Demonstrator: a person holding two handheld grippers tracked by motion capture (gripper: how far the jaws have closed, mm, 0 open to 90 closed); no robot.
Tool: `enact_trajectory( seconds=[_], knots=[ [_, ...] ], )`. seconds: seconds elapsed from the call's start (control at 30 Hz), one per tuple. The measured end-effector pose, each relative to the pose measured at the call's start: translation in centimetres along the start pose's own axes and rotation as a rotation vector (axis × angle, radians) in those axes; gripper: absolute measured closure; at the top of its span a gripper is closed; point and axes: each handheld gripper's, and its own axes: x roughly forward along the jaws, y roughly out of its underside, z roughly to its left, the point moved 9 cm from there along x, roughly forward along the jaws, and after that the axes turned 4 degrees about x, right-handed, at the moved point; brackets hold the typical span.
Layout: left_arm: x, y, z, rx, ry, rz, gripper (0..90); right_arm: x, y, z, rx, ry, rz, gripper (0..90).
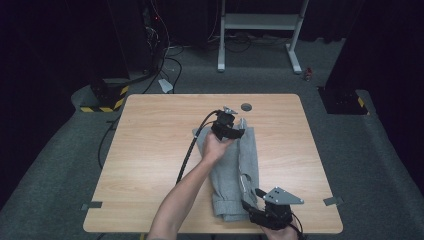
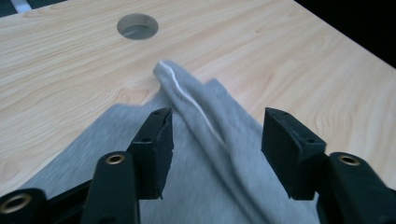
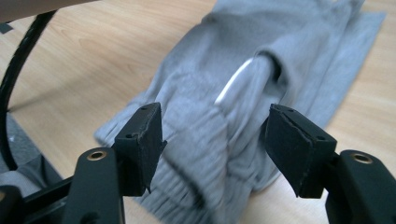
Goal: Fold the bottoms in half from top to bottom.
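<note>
A grey knit garment (image 1: 231, 167) lies folded lengthwise on the wooden table (image 1: 150, 150), its ribbed hem near the front edge. My left gripper (image 1: 235, 131) is open over the garment's far end; in the left gripper view its jaws straddle a raised grey fold (image 2: 196, 100) with a white stripe, without clamping it. My right gripper (image 1: 254, 200) is open at the garment's near end. In the right gripper view the ribbed hem (image 3: 196, 186) and a fold with a white stripe (image 3: 236, 84) lie between the spread jaws.
A round cable hole (image 1: 246, 106) sits at the table's far edge, just beyond the garment. The left gripper's black cable (image 1: 189, 150) trails across the table. A white metal stand (image 1: 260, 30) and cables are on the floor beyond.
</note>
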Motion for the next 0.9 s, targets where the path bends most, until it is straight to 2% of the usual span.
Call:
enact_trajectory(
  seconds=[0.07,0.1,0.13,0.17,0.27,0.3,0.33,0.37,0.4,0.53,0.6,0.67,0.7,0.83,0.9],
  knots=[
    [-1.4,1.0,-0.1,0.008,-0.001,-0.002,42.6,0.1,-0.7,-0.2,-0.015,0.003,0.003,37.5],
    [-2.5,2.4,-0.2,0.011,-0.002,0.009,42.1,0.5,-1.6,-0.4,-0.033,0.008,0.014,38.0],
    [-3.1,3.2,-0.3,0.011,-0.004,0.017,42.0,0.8,-2.1,-0.5,-0.047,0.010,0.019,38.2],
    [-3.1,3.2,-0.3,0.011,-0.004,0.017,41.8,0.8,-2.1,-0.5,-0.047,0.010,0.019,38.2],
    [-4.5,5.4,-0.6,0.014,-0.012,0.034,41.3,1.8,-3.3,-0.5,-0.073,0.023,0.043,38.7],
    [-5.0,6.0,-0.9,0.014,-0.010,0.035,40.4,2.7,-4.0,-0.5,-0.094,0.029,0.063,38.8],
    [-5.4,6.7,-1.3,0.006,0.000,0.033,40.4,2.7,-4.0,-0.5,-0.094,0.029,0.063,38.8],
    [-6.1,7.9,-2.3,0.013,0.008,0.033,39.7,3.9,-4.4,-0.7,-0.113,0.054,0.093,38.6],
    [-6.1,7.9,-2.3,0.013,0.008,0.033,39.2,3.9,-4.4,-0.7,-0.113,0.054,0.093,38.6],
    [-6.8,10.6,-4.5,0.069,0.008,0.079,37.7,5.6,-3.9,-1.8,-0.120,0.104,0.153,38.0],
    [-6.8,11.6,-5.4,0.081,0.012,0.092,36.9,6.1,-3.1,-2.6,-0.105,0.133,0.186,37.9],
    [-6.6,12.5,-5.9,0.104,0.000,0.112,36.9,6.2,-2.3,-3.3,-0.091,0.147,0.204,38.0],
    [-6.4,13.0,-6.0,0.108,-0.007,0.121,36.9,6.1,-1.6,-4.0,-0.074,0.163,0.216,38.2],
    [-5.6,14.5,-6.2,0.099,-0.014,0.154,37.3,5.9,-0.7,-4.9,-0.054,0.173,0.236,38.4],
    [-5.4,14.8,-6.2,0.089,-0.014,0.141,37.9,5.9,0.0,-5.4,-0.044,0.171,0.257,38.5]
  ],
)
